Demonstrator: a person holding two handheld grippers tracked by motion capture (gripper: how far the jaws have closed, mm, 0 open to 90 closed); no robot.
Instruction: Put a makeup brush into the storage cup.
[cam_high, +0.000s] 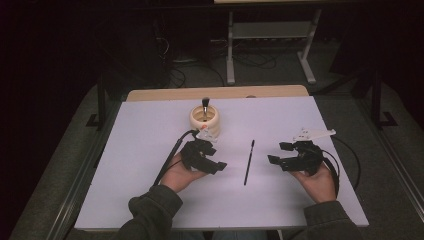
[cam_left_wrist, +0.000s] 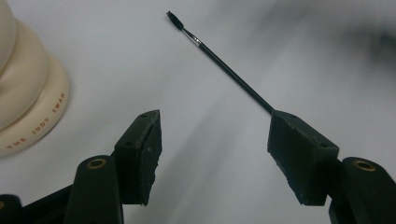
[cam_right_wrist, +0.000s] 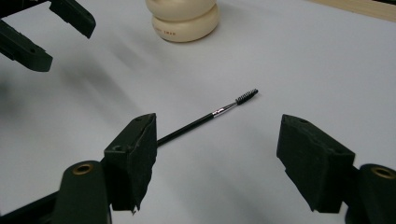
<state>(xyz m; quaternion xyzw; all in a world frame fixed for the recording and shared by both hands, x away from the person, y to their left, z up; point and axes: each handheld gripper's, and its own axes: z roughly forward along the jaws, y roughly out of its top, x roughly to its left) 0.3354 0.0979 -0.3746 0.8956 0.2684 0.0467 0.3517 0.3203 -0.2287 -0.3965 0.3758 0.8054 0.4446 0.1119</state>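
A thin black brush (cam_high: 249, 162) with a small bristled tip lies flat on the white table (cam_high: 150, 200), between my two grippers. The brush (cam_left_wrist: 224, 65) runs up-left from behind my left gripper's right jaw; the brush (cam_right_wrist: 210, 116) also lies ahead of my right gripper, bristles to the right. My left gripper (cam_high: 210, 159) is open and holds nothing, just left of the brush. My right gripper (cam_high: 278, 153) is open too, just right of it. A cream ribbed holder (cam_high: 205, 121) stands behind the left gripper with a dark-tipped brush (cam_high: 205, 104) upright in it.
The left gripper (cam_right_wrist: 42, 32) shows at the upper left of the right gripper view, with the cream holder (cam_right_wrist: 184, 18) beyond. The holder (cam_left_wrist: 28, 93) bears printed lettering. Cables trail from both grippers. A wooden strip (cam_high: 215, 92) edges the table's far side.
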